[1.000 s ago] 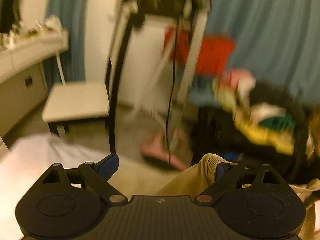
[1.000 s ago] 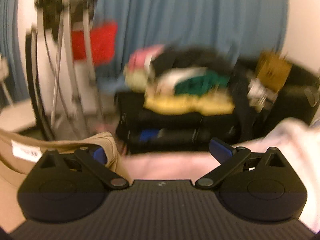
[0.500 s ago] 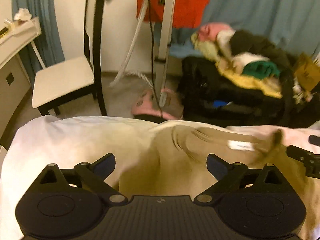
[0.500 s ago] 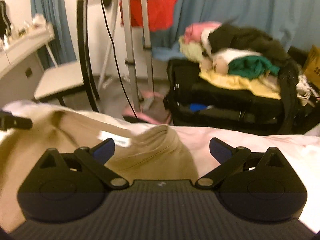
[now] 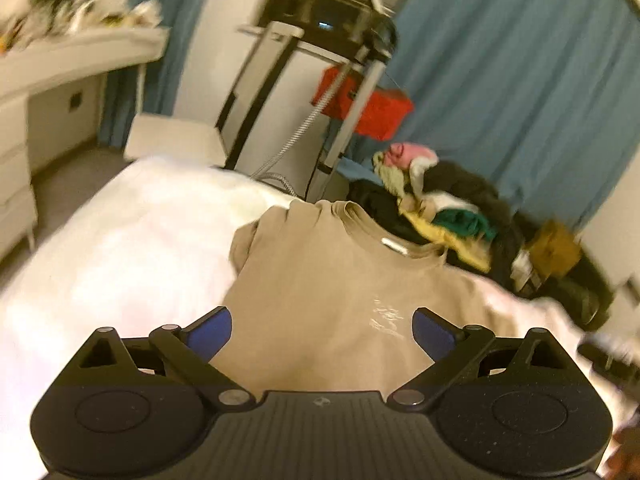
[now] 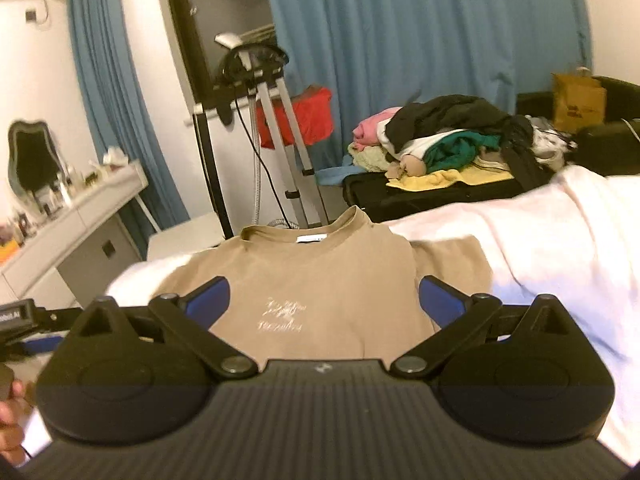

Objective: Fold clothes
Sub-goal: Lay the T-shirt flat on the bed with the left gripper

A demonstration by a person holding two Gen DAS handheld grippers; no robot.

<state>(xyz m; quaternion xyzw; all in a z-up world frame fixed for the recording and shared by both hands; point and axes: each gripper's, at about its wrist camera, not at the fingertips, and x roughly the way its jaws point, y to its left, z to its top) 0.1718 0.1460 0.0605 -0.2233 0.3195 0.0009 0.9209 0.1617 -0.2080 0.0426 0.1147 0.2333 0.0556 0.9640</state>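
A tan T-shirt [image 6: 324, 280] lies flat, print up, on the white bed [image 6: 560, 240]. Both the left tongs [image 5: 322, 330] and right tongs [image 6: 324, 304] hover above the T-shirt, spread wide and holding nothing.

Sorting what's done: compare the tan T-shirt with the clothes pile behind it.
The tan T-shirt lies spread flat, print up, on the white bedding; the clothes pile is heaped and crumpled on a black case. The T-shirt is one colour; the pile mixes several. Both are unfolded.

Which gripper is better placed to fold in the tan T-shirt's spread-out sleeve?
Right. The right gripper, open, has the tan cotton T-shirt's flat sleeve just beyond its right-hand finger; the left gripper faces the bunched sleeve.
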